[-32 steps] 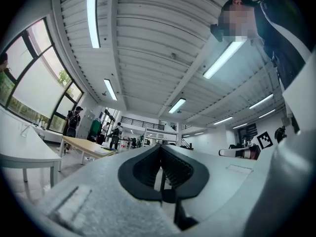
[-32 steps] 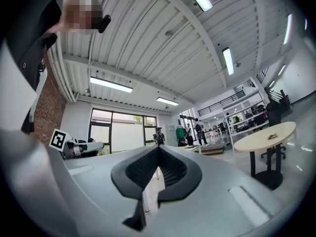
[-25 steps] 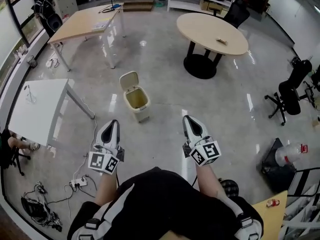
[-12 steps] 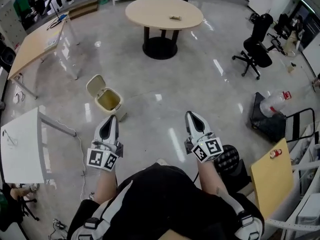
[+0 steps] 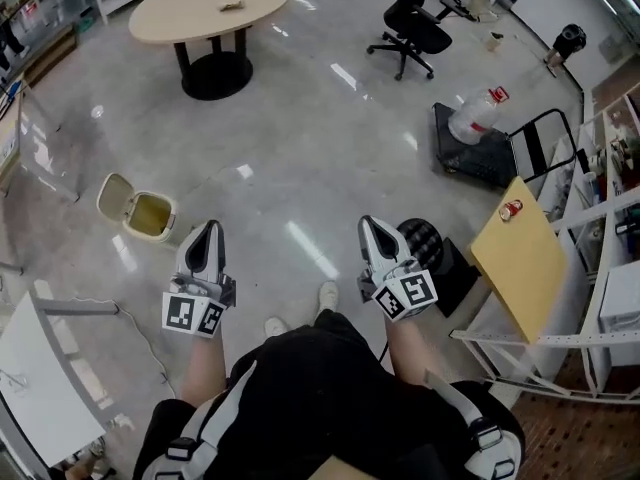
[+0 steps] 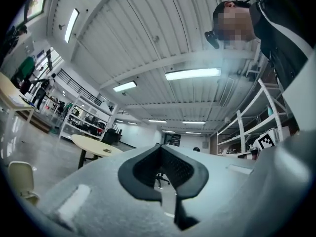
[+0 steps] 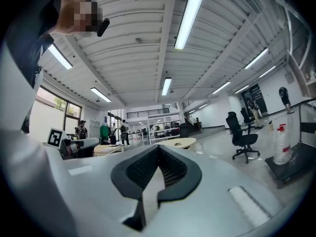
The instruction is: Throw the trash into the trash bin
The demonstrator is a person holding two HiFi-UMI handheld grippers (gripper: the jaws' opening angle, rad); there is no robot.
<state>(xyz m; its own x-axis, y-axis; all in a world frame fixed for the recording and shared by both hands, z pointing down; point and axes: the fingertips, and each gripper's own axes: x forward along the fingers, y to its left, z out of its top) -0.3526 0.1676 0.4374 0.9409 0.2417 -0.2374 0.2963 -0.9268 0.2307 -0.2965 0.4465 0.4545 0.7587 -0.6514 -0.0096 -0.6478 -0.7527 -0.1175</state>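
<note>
The cream trash bin [image 5: 147, 215] stands on the floor at the left of the head view with its lid flipped open; its lid edge [image 6: 19, 174] also shows low left in the left gripper view. My left gripper [image 5: 205, 236] is just right of the bin, shut and empty, its pads [image 6: 148, 169] meeting. My right gripper [image 5: 369, 230] is held level beside it, shut with nothing in it, its pads [image 7: 170, 169] together. A small red can [image 5: 511, 209] lies on a yellow board [image 5: 525, 263] at the right. A clear plastic bottle [image 5: 474, 118] lies on a black cart [image 5: 480, 158].
A round wooden table [image 5: 205, 3] with a small item [image 5: 232, 6] on it stands far left. A black office chair [image 5: 412, 30] is at the back. A round black stool [image 5: 424, 241] sits by my right gripper. Metal shelving [image 5: 610, 228] lines the right side.
The view has swung to the right: the bin slid from ahead of me to the left, the round table to the upper left, the yellow board came into view. Both grippers stay shut.
</note>
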